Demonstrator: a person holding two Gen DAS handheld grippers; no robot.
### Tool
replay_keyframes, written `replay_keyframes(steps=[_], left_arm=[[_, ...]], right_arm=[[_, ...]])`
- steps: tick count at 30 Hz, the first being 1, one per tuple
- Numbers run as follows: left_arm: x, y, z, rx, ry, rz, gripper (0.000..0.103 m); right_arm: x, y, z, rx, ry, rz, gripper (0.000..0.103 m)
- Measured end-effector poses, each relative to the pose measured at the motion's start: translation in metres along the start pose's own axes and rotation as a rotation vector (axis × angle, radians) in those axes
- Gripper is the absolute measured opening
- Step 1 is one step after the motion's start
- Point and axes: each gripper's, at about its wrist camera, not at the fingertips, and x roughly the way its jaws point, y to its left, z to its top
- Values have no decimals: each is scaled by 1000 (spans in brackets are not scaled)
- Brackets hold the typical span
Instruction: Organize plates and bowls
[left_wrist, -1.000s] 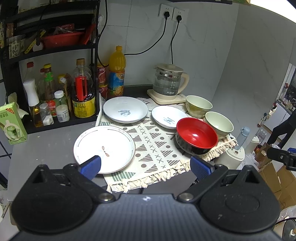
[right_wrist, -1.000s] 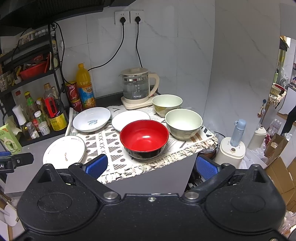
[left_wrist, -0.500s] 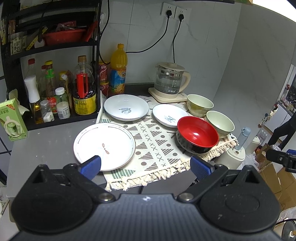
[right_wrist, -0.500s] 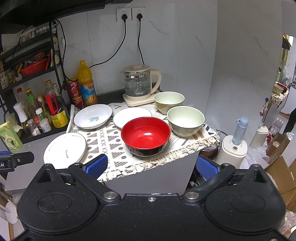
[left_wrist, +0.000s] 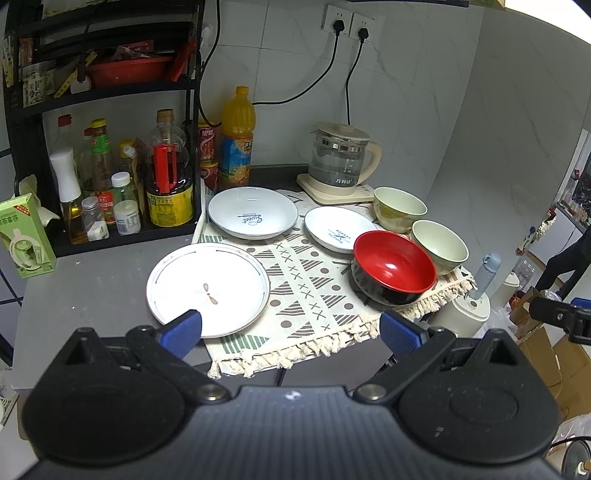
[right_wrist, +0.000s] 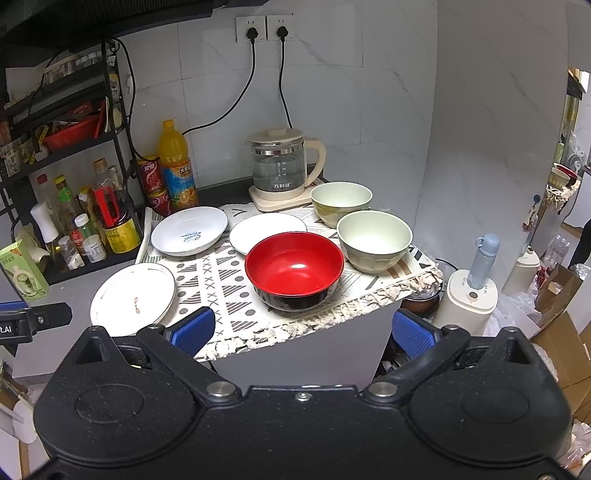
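Your grey countertop (left_wrist: 92, 288), patterned fringed cloth (left_wrist: 306, 295) over its right part, large white plate (left_wrist: 207, 284) half on it, black bottle rack (left_wrist: 110, 236) behind

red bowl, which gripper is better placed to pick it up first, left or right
Right, probably. The right gripper is open and the red bowl sits straight ahead between its fingers. From the left gripper, also open, the bowl lies off to the right; the dragonfly plate is nearer.
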Motion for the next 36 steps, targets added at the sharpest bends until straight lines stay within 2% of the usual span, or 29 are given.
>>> replay_keyframes(steps=[27,36], left_arm=[[1,1,1,-20,10,19,101],[-1,-6,13,-35,14,41,101]], right_arm=[[2,1,2,-23,10,25,103],[7,-6,14,-34,17,35,103]])
